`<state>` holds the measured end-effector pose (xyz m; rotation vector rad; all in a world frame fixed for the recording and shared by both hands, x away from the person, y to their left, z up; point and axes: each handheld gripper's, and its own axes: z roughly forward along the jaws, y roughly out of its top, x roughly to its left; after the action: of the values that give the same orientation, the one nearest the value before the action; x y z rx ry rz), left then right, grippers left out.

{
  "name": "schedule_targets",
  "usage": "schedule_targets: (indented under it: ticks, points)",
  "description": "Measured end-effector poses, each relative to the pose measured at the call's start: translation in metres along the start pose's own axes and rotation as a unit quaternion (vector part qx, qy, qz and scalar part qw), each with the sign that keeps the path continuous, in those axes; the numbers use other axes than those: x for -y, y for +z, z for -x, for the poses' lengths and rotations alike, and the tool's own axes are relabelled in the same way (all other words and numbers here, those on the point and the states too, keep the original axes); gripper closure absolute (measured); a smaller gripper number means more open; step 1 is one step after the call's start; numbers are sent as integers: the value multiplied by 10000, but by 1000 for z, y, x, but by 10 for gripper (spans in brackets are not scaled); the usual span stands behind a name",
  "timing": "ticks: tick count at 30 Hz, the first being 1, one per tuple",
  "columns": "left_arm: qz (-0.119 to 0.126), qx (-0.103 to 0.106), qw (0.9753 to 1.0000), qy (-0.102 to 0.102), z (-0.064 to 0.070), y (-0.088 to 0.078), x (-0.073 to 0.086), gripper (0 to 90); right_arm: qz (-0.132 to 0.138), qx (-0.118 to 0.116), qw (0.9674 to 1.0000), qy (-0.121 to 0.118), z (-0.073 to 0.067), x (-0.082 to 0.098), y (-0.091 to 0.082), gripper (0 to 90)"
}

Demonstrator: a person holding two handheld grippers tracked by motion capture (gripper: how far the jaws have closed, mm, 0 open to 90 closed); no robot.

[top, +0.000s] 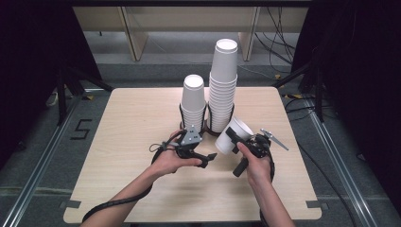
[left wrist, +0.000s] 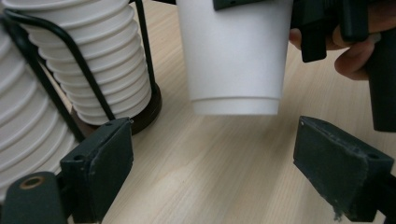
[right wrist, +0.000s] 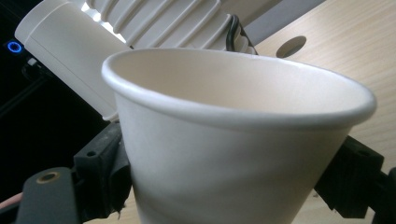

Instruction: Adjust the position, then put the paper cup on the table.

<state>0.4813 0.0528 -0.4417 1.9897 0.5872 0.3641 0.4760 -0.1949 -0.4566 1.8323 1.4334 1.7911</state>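
Paper cup btwn right gripper fingers, clear of left gripper fingers

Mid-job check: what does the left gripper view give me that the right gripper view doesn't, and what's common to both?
Left gripper view: the held cup's flat base and outer wall, lifted off the table, a hand's fingers beside it, and the left claw open with nothing between its pads.

Right gripper view: the cup's rim and hollow inside, with the right claw clamped on its wall.

Both: that cup, the racked cup stacks, and the wooden tabletop.
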Motion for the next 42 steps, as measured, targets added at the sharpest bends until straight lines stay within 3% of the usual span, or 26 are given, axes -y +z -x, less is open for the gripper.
schedule_targets:
  ticks: [1,3,5,6,7,11,13,15,21,22,27,28,31,32,35,39,42]
  points:
    - [2,-41,10000,-29,-1,-2,0,121,-39,-20,9998,197,-3,0,-2,176]
    - [80,-79,9999,-46,-2,-4,1,122,73,4,9999,-138,2,-2,-1,176]
    - [108,-73,9999,-85,-3,-7,1,123,80,35,9998,-203,1,-2,-2,176]
    - [121,-69,9999,-96,-2,-7,2,124,50,36,10000,-60,-1,-2,-2,176]
    - [140,-93,9998,-75,-2,-8,2,123,84,47,9995,-296,0,-2,-3,176]
    - [89,-122,9999,-28,0,-12,4,123,112,52,9996,-261,-3,-3,-6,176]
    - [90,-127,9999,-34,-1,-14,5,123,120,4,9993,-356,-2,-3,-7,176]
    - [121,-151,9998,-76,-2,-17,7,123,136,88,9992,-376,-2,-4,-9,176]
    - [163,-220,9995,-144,-6,-24,8,123,179,131,9975,-670,0,-6,-16,176]
    - [148,-239,9995,-135,-6,-25,8,123,232,187,9957,-876,1,-7,-17,176]
    - [199,-302,9992,-179,-8,-32,11,123,202,239,9941,-1035,-2,-8,-19,176]
    - [185,-329,9991,-187,-9,-33,12,123,228,233,9919,-1224,-1,-9,-20,176]
    - [191,-354,9989,-234,-11,-35,16,123,233,321,9908,-1291,-5,-8,-21,175]
    - [186,-362,9989,-250,-12,-36,18,123,253,344,9877,-1504,-3,-9,-22,175]
    - [186,-384,9987,-293,-14,-38,23,124,241,404,9856,-1624,-2,-8,-22,175]
    - [207,-420,9983,-356,-16,-41,30,124,293,460,9774,-2043,4,-10,-26,173]
    - [230,-478,9977,-429,-18,-44,34,124,337,562,9761,-2071,5,-10,-28,173]
